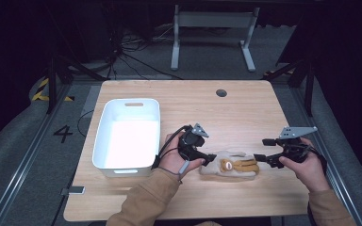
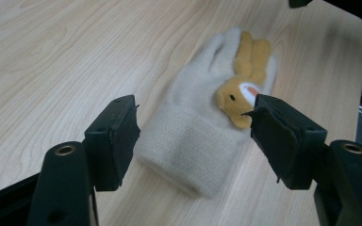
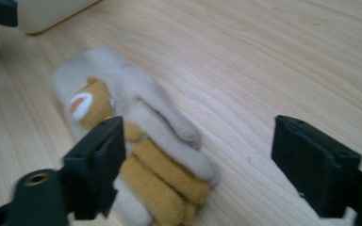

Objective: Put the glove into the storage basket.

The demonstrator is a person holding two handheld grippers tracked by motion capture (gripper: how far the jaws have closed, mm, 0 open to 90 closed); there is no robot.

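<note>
The left tongs (image 1: 210, 158) are released, jaws spread wide, and sit at the cuff end of the glove (image 1: 230, 166); in the left gripper view the two jaws stand on either side of the cuff, just above it, not touching it as far as can be told. The right tongs (image 1: 262, 149) are also released, jaws well apart, at the finger end of the glove; in the right gripper view one jaw hangs over the orange fingers and the other over bare wood. The glove lies flat on the surface (image 1: 245, 113), near its front edge, between the two tongs. It is cream, with a ribbed cuff, an orange animal face (image 2: 239, 97) on the back and orange fingers (image 3: 167, 181) on top. A white bin (image 1: 104, 141) stands on the surface to the left of the left hand (image 1: 173, 157), near it. The right hand (image 1: 306, 167) holds its tongs by the surface's right edge.
</note>
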